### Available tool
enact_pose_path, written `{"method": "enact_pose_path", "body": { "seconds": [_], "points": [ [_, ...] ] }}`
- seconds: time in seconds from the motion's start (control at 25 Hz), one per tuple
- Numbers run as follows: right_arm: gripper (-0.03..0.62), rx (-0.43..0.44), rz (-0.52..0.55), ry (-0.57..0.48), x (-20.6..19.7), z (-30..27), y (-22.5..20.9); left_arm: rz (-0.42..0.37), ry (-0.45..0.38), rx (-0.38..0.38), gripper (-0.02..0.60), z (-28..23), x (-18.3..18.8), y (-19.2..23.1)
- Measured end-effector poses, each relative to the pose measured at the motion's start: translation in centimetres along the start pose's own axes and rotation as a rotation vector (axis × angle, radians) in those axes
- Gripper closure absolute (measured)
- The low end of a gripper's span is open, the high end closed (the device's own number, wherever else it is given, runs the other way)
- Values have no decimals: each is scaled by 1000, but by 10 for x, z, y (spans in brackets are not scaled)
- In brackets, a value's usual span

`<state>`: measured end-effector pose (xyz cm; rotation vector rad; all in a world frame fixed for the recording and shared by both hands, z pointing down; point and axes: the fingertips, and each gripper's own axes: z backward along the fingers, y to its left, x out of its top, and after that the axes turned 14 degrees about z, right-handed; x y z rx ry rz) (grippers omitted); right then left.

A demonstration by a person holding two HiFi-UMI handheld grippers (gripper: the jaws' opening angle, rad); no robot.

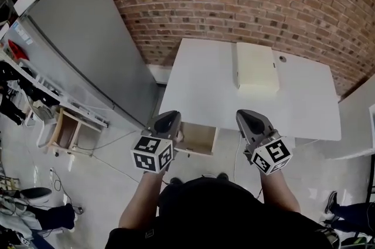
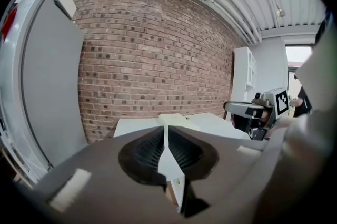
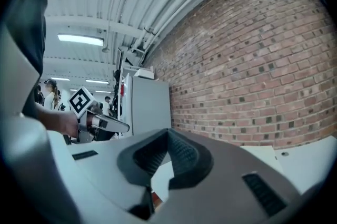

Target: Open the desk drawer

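Note:
The white desk [image 1: 205,84] stands against the brick wall. Its drawer [image 1: 197,138] hangs pulled out from the near edge, showing a pale wooden inside. My left gripper [image 1: 167,123] is held up just left of the drawer, my right gripper [image 1: 252,125] just right of it, and neither touches it. In the left gripper view the left gripper [image 2: 164,130] has its jaws shut with nothing in them and points over the desk [image 2: 210,124] toward the wall. In the right gripper view the right gripper [image 3: 168,133] is likewise shut and empty.
A flat cream box [image 1: 256,66] lies on the desk's far part, near a small round hole [image 1: 282,58]. A tall grey cabinet [image 1: 82,48] stands left of the desk. A wooden stool [image 1: 65,130] and cables are on the floor at the left.

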<state>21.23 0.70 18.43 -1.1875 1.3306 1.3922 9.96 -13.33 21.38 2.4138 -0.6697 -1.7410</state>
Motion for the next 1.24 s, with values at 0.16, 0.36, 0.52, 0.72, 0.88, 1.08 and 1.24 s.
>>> {"method": "enact_pose_path", "body": {
  "seconds": [0.16,0.36,0.52,0.72,0.88,1.08,1.24],
  "points": [
    [582,-4,5,-23,8,-5,8,-25,-36,30,549,13,20,17],
    [582,5,-17,-18,4,-18,24,-17,-57,49,552,28,27,40],
    [582,47,-1,-4,10,-33,47,26,-67,78,554,41,23,65],
    [582,81,38,10,15,-43,61,71,-62,100,555,49,13,83],
    [582,86,36,24,14,-47,67,94,-59,108,557,53,7,94],
    [583,88,38,33,11,-51,70,95,-63,104,558,53,7,99],
    [583,84,32,39,6,-50,68,102,-53,92,558,49,2,96]
  ]
}}
